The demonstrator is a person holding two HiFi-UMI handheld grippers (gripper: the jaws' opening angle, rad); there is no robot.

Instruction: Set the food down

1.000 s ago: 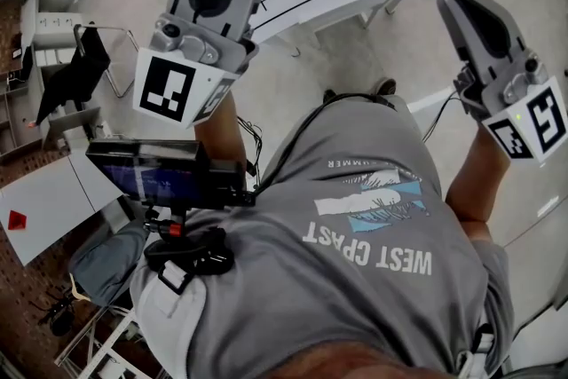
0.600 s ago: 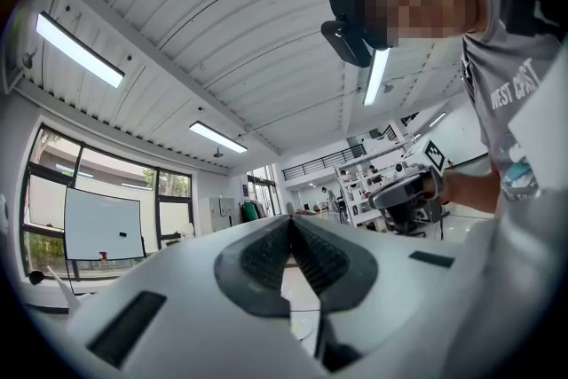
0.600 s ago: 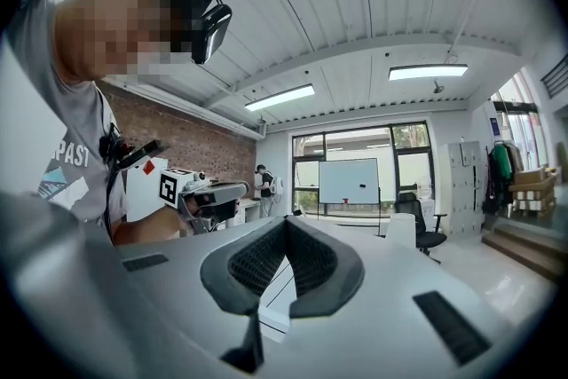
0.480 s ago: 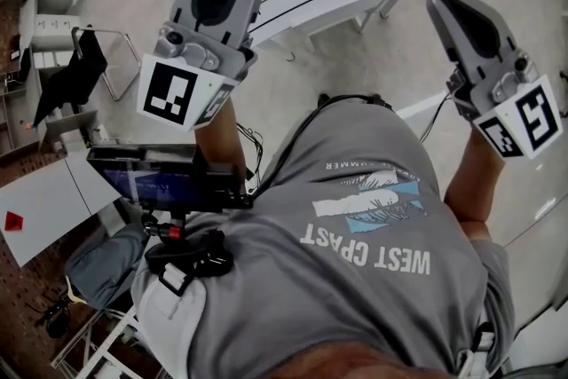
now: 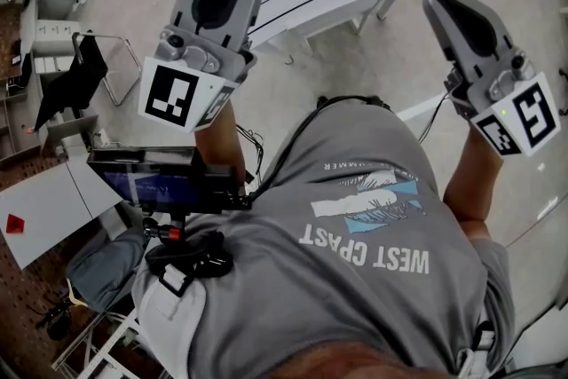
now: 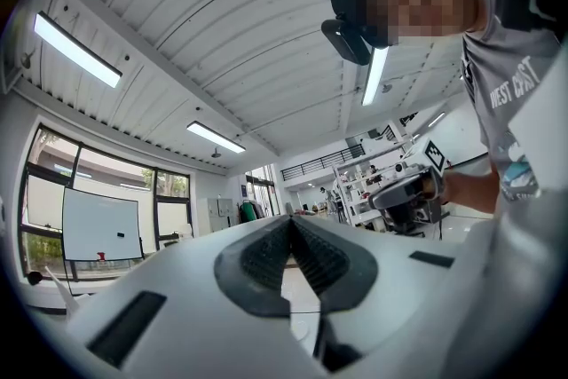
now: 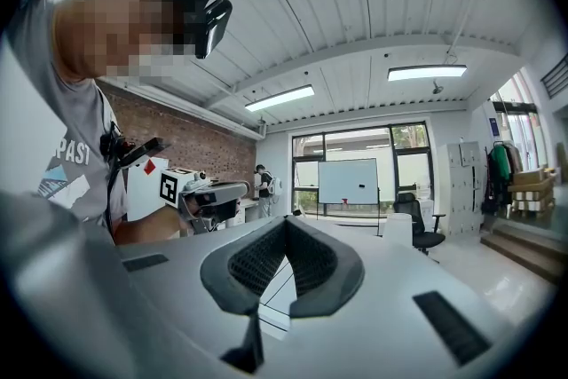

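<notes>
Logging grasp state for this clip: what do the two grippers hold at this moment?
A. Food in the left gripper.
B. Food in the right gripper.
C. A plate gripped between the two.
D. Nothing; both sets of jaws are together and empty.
D: their own views show the left gripper and the right gripper with jaws closed together and nothing between them.

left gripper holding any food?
No, the left gripper has its jaws shut tip to tip with nothing between them.
</notes>
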